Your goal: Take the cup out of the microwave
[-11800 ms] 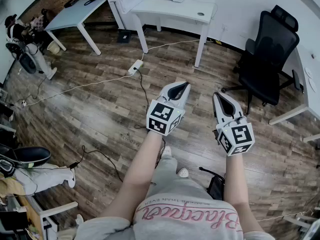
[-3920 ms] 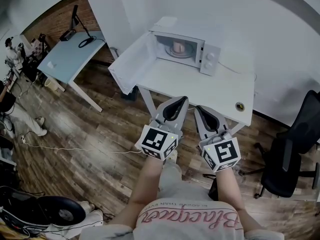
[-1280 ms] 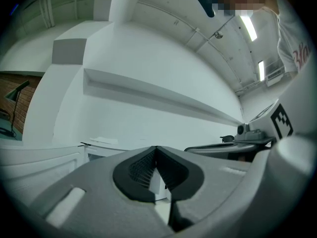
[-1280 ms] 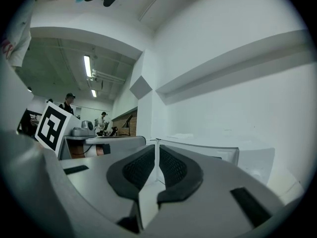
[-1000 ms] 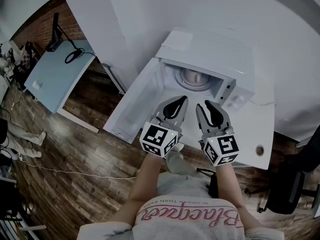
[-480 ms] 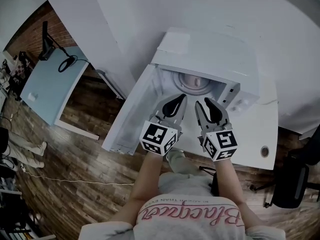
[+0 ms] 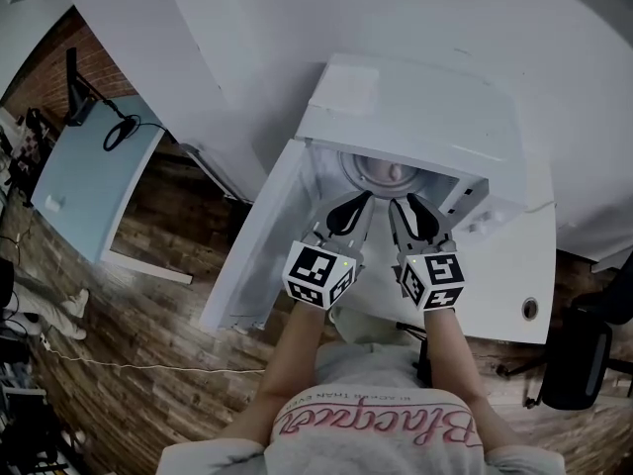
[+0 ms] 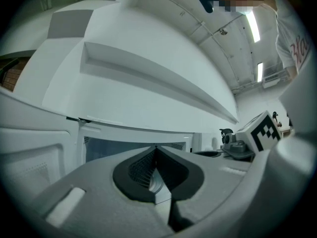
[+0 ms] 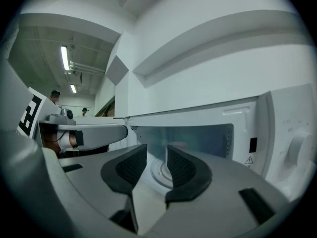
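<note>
While both grippers are held side by side at the mouth of the open microwave, the right gripper is seen with its jaws standing apart and nothing between the pads; only the lit cavity is visible through the gap. The left gripper is shown closed, its pads meeting at the tips with nothing caught between them. Both are pointed roughly level into the opening, the left one being set towards the door side and the right one nearer the middle. Beyond the tips, the cup, pale and pinkish, is found standing on the glass turntable deep in the cavity, towards its back wall and apart from both pairs of jaws. In the right gripper view it is made out only as a faint blur beyond the open jaws. The microwave is white, and its door is swung wide open to the left, past the table's left edge. A control panel with knobs is placed to the right of the cavity. The microwave is carried at the back left of a white table, in which a round cable hole is cut near the front right corner. Around the table a wooden floor is seen, with a pale blue desk off to the left and a black office chair at the right.
</note>
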`<state>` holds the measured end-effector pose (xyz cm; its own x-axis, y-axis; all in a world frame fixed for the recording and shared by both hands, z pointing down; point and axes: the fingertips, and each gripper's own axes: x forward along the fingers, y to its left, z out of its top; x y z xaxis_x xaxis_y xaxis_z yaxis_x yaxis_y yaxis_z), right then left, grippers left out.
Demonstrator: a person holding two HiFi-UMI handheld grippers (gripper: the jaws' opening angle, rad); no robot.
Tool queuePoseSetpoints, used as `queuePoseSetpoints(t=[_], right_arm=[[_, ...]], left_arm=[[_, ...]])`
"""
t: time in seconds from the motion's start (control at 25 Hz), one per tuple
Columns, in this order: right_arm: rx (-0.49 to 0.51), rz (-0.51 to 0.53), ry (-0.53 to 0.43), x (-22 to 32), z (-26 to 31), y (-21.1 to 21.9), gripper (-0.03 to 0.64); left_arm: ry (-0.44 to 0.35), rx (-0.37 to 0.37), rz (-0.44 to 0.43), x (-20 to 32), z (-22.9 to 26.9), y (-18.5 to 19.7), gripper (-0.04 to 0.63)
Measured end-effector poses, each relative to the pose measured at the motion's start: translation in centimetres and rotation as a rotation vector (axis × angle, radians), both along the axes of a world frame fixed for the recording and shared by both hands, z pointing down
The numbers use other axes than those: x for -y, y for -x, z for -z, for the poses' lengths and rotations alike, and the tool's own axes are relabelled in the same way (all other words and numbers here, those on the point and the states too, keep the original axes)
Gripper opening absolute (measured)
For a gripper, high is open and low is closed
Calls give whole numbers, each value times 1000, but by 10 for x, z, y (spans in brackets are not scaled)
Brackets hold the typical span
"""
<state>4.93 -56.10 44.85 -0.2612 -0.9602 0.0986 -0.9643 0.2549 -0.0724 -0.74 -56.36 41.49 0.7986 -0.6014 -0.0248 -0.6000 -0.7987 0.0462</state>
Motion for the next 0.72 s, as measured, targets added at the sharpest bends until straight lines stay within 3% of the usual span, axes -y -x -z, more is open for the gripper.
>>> queuePoseSetpoints(t=[0.72], right_arm=[[-26,-48,77,71,-41,-20,121]], left_arm=[[57,26,-58,49,-35,-22,6]])
